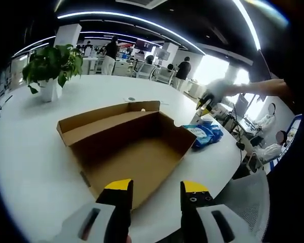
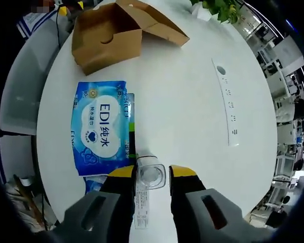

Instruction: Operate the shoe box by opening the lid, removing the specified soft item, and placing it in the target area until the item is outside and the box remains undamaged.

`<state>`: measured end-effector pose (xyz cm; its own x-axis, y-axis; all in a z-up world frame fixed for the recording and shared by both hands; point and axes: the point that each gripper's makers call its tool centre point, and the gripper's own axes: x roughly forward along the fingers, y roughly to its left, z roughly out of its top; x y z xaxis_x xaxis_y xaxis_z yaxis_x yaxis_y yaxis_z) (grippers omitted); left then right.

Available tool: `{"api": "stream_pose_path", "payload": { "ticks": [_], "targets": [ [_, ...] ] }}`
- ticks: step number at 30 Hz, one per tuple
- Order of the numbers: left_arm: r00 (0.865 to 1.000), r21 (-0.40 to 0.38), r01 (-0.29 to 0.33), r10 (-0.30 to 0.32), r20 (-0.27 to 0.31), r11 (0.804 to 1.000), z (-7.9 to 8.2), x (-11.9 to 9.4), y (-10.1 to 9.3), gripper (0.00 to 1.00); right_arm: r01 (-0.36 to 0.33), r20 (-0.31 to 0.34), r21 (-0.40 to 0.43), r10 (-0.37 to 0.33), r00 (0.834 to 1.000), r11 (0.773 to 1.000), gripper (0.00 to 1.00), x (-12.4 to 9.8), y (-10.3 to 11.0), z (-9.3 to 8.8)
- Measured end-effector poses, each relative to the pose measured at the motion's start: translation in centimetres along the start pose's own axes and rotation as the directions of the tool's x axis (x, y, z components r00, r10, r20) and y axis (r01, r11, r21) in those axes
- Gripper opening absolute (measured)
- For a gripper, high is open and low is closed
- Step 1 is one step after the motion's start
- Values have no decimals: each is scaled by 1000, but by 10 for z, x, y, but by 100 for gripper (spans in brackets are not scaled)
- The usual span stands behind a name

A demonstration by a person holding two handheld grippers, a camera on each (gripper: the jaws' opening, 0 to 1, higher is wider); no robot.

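- Standing at the far left of the left gripper view, a potted plant [image 1: 51, 71] in a white pot rests on the white table [image 1: 30, 152].
- The cardboard shoe box [image 1: 126, 147] lies open at the middle of that view, its lid [image 1: 104, 117] folded back on the far side; the visible interior is bare brown board.
- The left gripper [image 1: 156, 195] hangs low over the near edge of the box, its yellow-tipped jaws apart with nothing between them.
- To the right of the box, on the table, lies a blue soft pack [image 1: 205, 134]; the right gripper [image 1: 206, 101] is above it, reaching in from the right, held by a person's arm.
- People stand and sit at desks in the background.
- In the right gripper view, the blue soft pack [image 2: 102, 126], printed with "EDI", lies flat on the table [image 2: 192, 101], outside and well apart from the shoe box [image 2: 109, 35] beyond it.
- The right gripper [image 2: 151, 174] has its jaws apart on either side of a clear round-topped object [image 2: 152, 173] just beside the pack's near right corner; contact cannot be judged.
- A white strip with round marks [image 2: 227, 101] lies on the table further right.
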<state>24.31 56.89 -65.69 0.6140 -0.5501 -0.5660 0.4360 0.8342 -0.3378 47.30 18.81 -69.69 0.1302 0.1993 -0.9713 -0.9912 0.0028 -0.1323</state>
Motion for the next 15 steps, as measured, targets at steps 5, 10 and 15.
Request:
{"api": "stream_pose_path", "payload": {
  "ticks": [5, 10, 15],
  "targets": [
    [1000, 3, 5, -5, 3, 1000, 0, 1, -1, 38, 21, 6, 13, -21, 1000, 1000, 26, -5, -3, -1],
    [1000, 5, 9, -9, 8, 1000, 1, 0, -2, 38, 36, -1, 23, -36, 999, 999, 27, -11, -4, -5],
    [1000, 11, 18, -18, 9, 1000, 2, 1, -3, 38, 64, -5, 43, -63, 998, 997, 26, -21, -4, -11]
  ]
}}
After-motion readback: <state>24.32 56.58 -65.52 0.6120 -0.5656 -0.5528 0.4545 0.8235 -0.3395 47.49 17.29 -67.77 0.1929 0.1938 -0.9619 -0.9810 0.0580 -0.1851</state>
